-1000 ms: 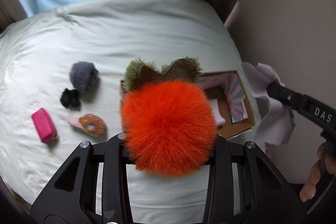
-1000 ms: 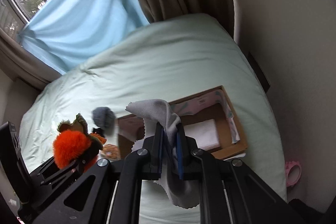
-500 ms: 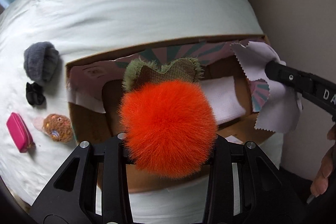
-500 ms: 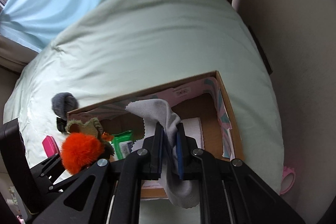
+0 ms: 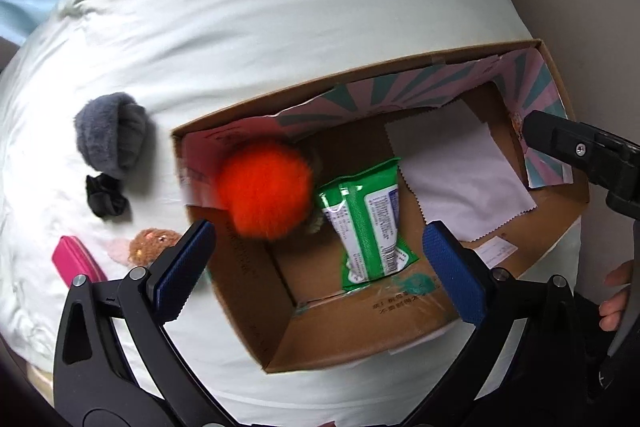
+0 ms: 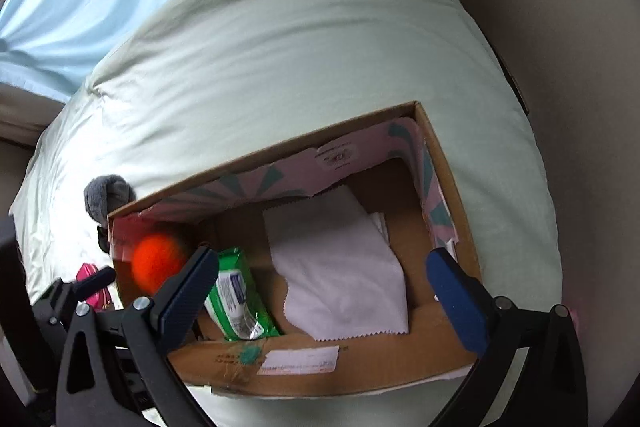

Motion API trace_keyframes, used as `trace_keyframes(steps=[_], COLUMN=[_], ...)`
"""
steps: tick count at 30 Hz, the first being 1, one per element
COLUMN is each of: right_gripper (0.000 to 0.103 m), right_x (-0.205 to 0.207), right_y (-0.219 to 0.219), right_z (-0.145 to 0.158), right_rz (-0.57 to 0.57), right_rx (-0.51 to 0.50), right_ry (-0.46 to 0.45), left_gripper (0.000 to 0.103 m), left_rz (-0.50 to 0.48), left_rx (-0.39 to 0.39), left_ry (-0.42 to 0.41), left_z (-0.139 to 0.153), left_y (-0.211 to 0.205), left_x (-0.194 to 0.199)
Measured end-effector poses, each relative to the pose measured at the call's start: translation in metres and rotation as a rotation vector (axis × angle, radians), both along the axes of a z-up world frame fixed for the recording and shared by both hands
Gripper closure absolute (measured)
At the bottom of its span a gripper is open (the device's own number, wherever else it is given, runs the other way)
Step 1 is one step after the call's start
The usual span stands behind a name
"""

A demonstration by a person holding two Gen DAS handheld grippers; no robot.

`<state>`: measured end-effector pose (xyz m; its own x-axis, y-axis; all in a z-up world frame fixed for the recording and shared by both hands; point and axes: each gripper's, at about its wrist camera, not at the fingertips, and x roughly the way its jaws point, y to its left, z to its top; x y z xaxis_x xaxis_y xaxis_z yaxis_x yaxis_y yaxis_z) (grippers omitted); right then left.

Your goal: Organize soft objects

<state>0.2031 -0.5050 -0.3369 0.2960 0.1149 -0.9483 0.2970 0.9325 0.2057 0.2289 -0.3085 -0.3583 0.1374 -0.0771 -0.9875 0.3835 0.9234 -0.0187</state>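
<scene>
An open cardboard box (image 5: pixel 360 331) (image 6: pixel 448 187) lies on the bed. The orange pompom toy (image 5: pixel 264 189) (image 6: pixel 158 261) is blurred, in the box's left end, free of my fingers. A pale cloth (image 5: pixel 456 171) (image 6: pixel 340 267) lies flat in the box beside a green wipes pack (image 5: pixel 366 223) (image 6: pixel 236 297). My left gripper (image 5: pixel 320 267) is open and empty above the box's near side. My right gripper (image 6: pixel 320 291) is open and empty above the box.
On the pale green bedding (image 5: pixel 280 7) left of the box lie a grey sock ball (image 5: pixel 110 135) (image 6: pixel 108 195), a black scrunchie (image 5: pixel 105 195), a brown plush (image 5: pixel 150 243) and a pink pouch (image 5: pixel 76 263) (image 6: pixel 92 289). A wall (image 6: pixel 560 27) stands at right.
Both grippers opened. The orange pompom toy left the left gripper and dropped into the box. The cloth left the right gripper and now lies in the box.
</scene>
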Motion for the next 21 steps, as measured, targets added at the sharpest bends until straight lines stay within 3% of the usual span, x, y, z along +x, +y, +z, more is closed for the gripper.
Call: trace_keyframes(steps=[9,21], right_gripper=[0.0,0.0], right_x=[-0.011,-0.055], right_y=[0.011,0.039], right_z=[0.04,0.143], right_rz=[0.033,0.11], right_rx=[-0.012,-0.062], right_ry=[-0.051,-0.193], left_gripper=[0.0,0.0], left_rz=[0.026,0.064], left_rx=[-0.059,-0.145], left_ry=[-0.042,-0.195], left_z=[0.037,0.136], left_y=[0.014,0.047], left_x=[-0.022,-0.071])
